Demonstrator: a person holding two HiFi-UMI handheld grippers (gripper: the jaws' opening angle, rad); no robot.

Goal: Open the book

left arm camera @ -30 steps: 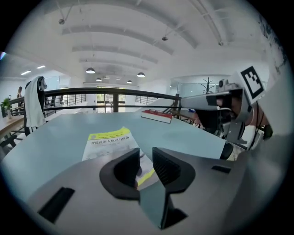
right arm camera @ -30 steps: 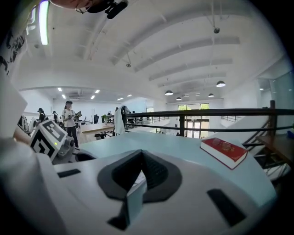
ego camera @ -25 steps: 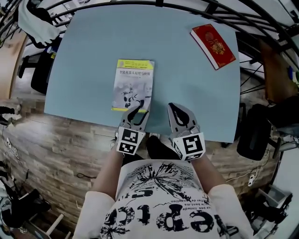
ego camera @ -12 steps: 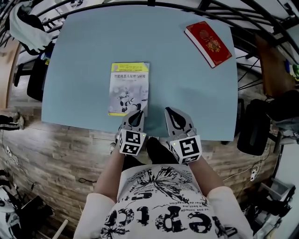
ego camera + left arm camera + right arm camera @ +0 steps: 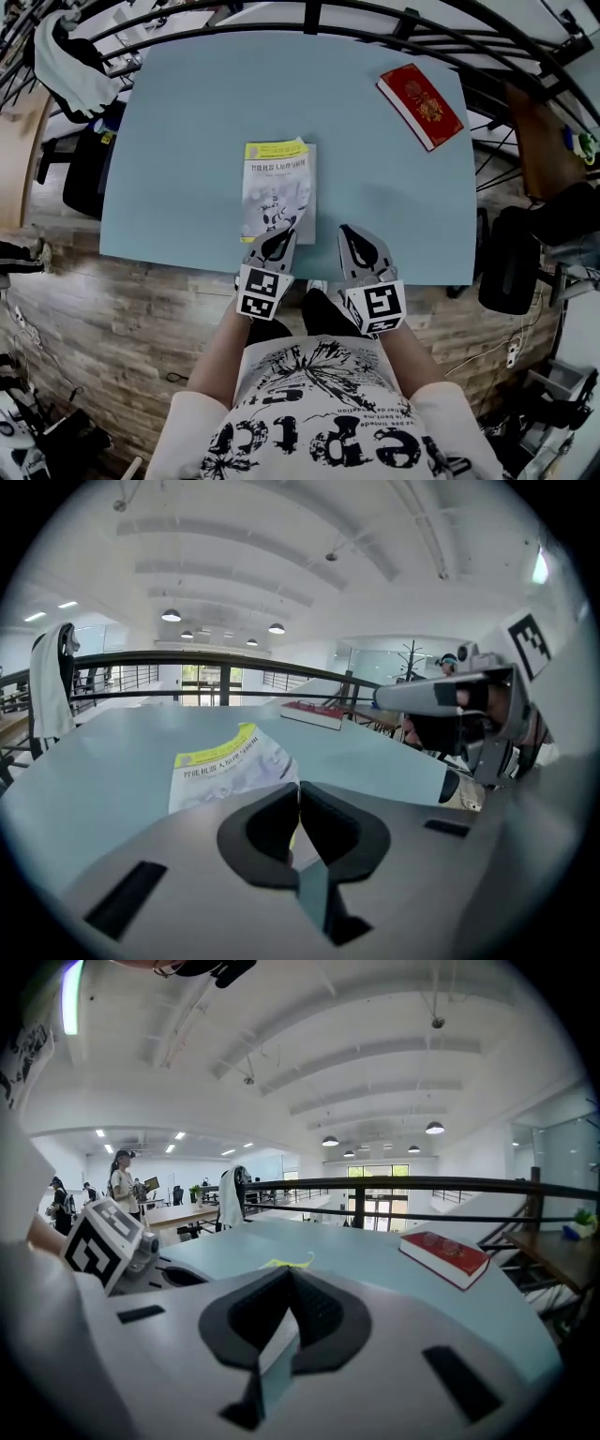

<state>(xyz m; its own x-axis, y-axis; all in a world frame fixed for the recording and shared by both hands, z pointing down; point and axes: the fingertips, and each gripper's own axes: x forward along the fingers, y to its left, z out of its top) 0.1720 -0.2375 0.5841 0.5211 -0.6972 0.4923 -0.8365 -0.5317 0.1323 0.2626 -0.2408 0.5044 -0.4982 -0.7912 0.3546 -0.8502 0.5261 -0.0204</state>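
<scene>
A thin book with a yellow and white cover lies near the front edge of the pale blue table. My left gripper is shut on the cover's near right corner, and the cover curls up off the pages there. In the left gripper view the cover bows upward, with its thin edge pinched between the closed pads of the left gripper. My right gripper hovers just right of the book over the table's front edge, shut on nothing. In its own view the right gripper has its jaws meeting.
A thick red book lies at the table's far right corner, also visible as the red book in the right gripper view. A black railing runs behind the table. Chairs and a draped white garment stand around the sides.
My left gripper's jaws closed on the cover's near right corner and rose a little, so the cover now curls up. The right gripper drifted slightly and stayed shut.
</scene>
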